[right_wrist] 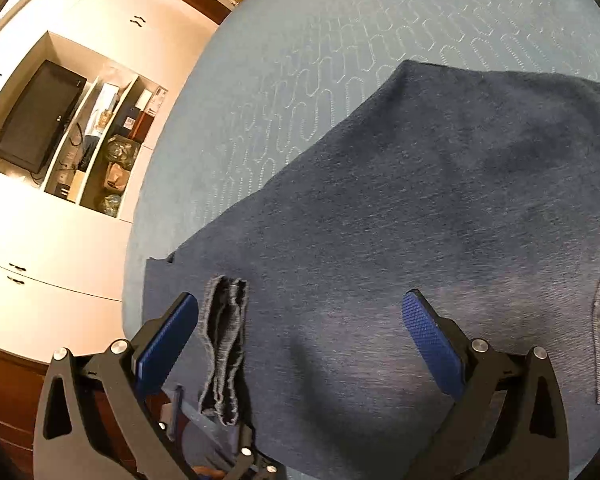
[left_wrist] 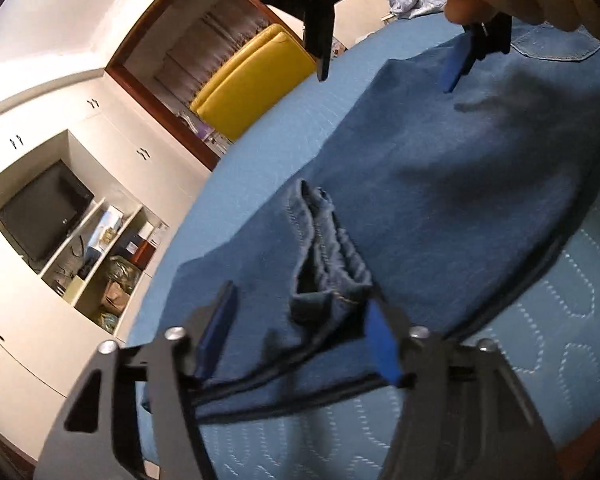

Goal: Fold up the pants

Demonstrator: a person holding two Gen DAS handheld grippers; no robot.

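i see both my left gripper (left_wrist: 300, 340) and right gripper (right_wrist: 300, 336) gaping wide over the folded pants (right_wrist: 420, 200), hems (left_wrist: 324, 248) maybe untouched, quilt (right_wrist: 320, 60) beyond bare.

Warm indoor light, soft shadows, motion blur, fisheye-bent edges.

A pair of dark blue denim pants (left_wrist: 440, 184) lies folded over on itself, spread flat on a light blue quilted bed cover (left_wrist: 560, 312). The frayed, stitched leg hems (left_wrist: 328, 248) sit bunched on top of the denim near one end. A back pocket (left_wrist: 556, 44) shows at the far end.
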